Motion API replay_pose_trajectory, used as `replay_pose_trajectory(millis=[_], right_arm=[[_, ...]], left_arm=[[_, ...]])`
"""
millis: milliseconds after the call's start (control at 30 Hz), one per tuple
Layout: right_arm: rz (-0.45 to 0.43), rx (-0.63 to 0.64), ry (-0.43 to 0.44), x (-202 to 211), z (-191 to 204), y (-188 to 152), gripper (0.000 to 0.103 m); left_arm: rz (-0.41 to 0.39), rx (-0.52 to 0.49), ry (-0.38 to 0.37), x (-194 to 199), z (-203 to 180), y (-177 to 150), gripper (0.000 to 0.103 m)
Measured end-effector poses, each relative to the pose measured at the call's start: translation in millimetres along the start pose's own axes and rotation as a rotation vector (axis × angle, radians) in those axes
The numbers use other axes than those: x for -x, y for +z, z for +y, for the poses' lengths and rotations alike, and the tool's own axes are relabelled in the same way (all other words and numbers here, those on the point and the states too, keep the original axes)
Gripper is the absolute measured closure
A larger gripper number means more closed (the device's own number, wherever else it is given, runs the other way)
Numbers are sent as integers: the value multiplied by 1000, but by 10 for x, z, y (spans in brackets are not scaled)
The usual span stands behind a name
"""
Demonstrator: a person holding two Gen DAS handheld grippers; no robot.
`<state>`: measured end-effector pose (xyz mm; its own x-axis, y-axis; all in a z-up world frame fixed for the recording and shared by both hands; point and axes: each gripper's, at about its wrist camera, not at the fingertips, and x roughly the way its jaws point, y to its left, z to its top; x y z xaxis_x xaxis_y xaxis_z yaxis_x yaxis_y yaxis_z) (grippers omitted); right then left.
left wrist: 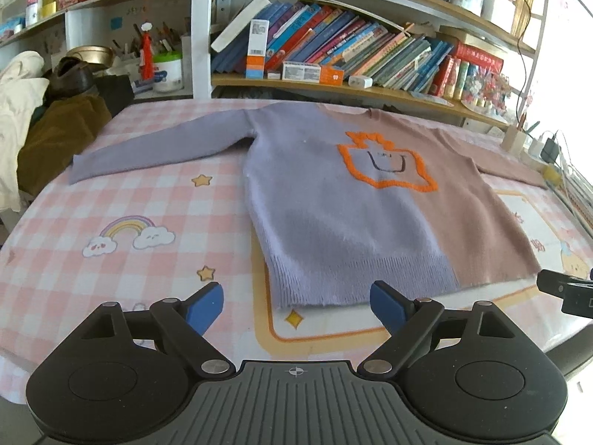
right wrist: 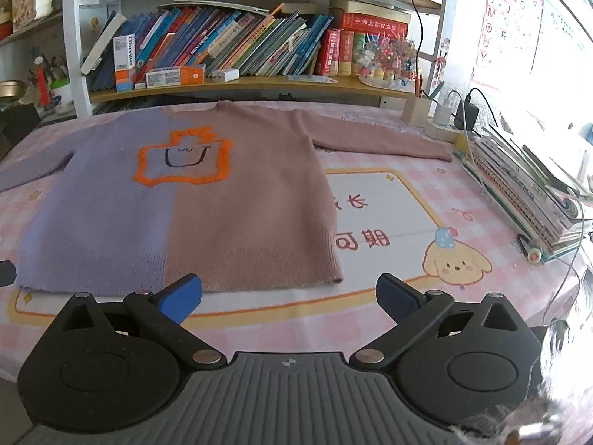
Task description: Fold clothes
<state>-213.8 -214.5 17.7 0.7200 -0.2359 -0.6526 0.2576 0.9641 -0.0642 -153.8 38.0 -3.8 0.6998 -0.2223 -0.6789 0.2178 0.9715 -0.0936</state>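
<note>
A knitted sweater, half lilac and half dusty pink with an orange outlined figure on the chest, lies flat and face up on the table, both sleeves spread out to the sides. It also shows in the right wrist view. My left gripper is open and empty, just in front of the lilac half of the hem. My right gripper is open and empty, just in front of the pink hem corner. The right gripper's edge shows at the right of the left wrist view.
The table has a pink checked cloth with cartoon prints. A bookshelf runs along the far edge. A pile of clothes sits at the far left. A stack of books, chargers and cables lie at the right.
</note>
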Motion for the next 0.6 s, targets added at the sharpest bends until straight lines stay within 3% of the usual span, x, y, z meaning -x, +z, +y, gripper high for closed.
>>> replay_pose_trajectory(millis=[267,467,600], right_arm=[[4,8,18,4,-35,-29,2],[-3,17,54,-64,-214,55,2],[-2,11,71,-110,-386,120,0]], left_arm=[[-12,5,23,75,-58,-32,14],[-7,1,72,43,-285,53,14],[-8,-66,88,56,-583,88,13]])
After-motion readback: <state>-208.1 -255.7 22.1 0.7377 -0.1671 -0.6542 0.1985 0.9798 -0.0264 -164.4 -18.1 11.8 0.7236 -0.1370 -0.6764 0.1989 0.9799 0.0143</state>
